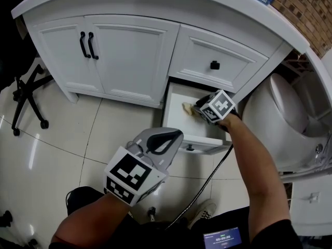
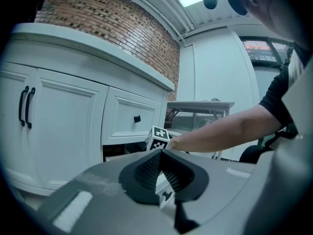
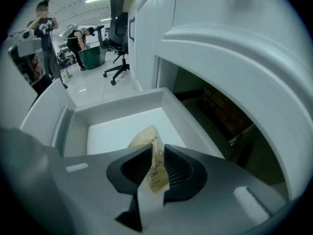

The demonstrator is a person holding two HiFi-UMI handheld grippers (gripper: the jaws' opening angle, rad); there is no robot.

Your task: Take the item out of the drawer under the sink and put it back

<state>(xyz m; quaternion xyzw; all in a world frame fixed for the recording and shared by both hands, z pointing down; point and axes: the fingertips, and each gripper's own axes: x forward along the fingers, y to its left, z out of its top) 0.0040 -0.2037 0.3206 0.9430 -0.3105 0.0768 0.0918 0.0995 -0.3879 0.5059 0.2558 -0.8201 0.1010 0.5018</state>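
Note:
The lower drawer (image 1: 203,140) of the white vanity stands pulled open, and its white inside (image 3: 117,131) looks bare. My right gripper (image 1: 199,108) hangs over the drawer, shut on a small tan paper packet (image 3: 152,155) with print on it. The packet (image 1: 187,108) sticks out past the jaws above the drawer's floor. My left gripper (image 1: 168,137) is nearer to me, over the floor in front of the drawer. Its jaws meet with nothing between them (image 2: 160,155). From it I see the right gripper's marker cube (image 2: 158,137) and the forearm.
Above the open drawer is a shut drawer with a black knob (image 1: 215,65). Two cabinet doors with black handles (image 1: 85,44) are to the left. A toilet (image 1: 288,118) stands close on the right. An office chair base (image 1: 26,95) is at far left. A cable (image 1: 207,183) trails down.

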